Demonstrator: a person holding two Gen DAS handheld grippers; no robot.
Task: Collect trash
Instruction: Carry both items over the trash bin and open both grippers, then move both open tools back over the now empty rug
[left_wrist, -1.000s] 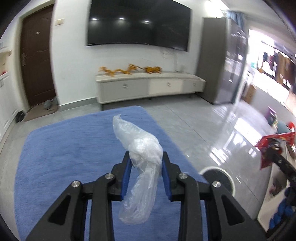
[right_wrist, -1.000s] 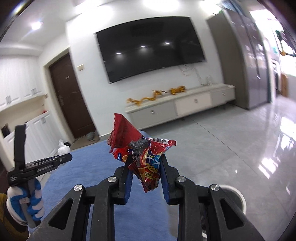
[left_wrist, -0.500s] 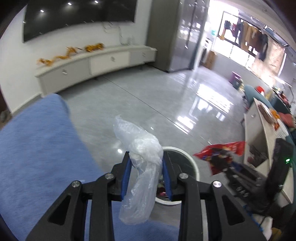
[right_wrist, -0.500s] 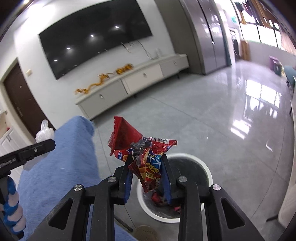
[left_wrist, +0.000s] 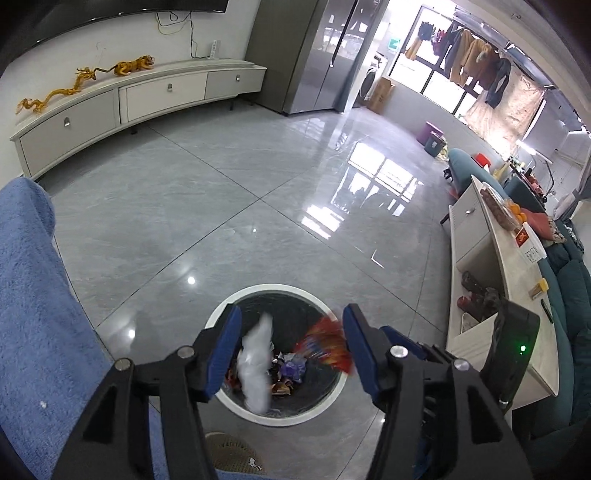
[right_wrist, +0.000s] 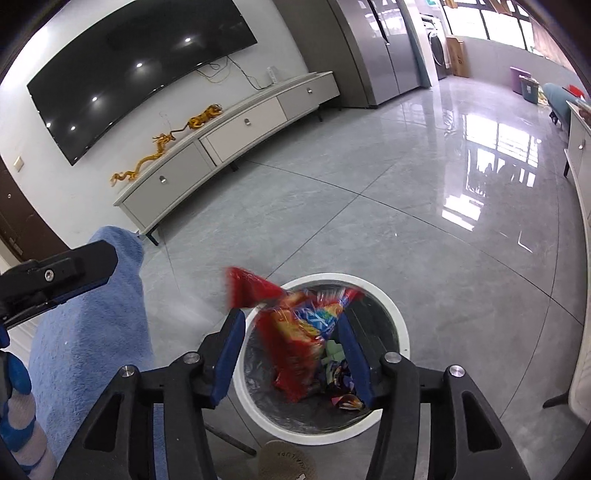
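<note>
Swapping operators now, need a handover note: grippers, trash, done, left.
Left gripper: jaws opening, nothing pressed; the crumpled clear plastic bag is blurred between them, dropping toward the round white-rimmed trash bin with dark liner.
Right gripper: jaws opening; the red crinkled snack wrapper is loose and blurred between the pads, above the same bin.
Done: both pieces released over the bin, which already holds other wrappers.
Left: confirm both land inside, then look for more trash; none shows elsewhere in these views.
</note>
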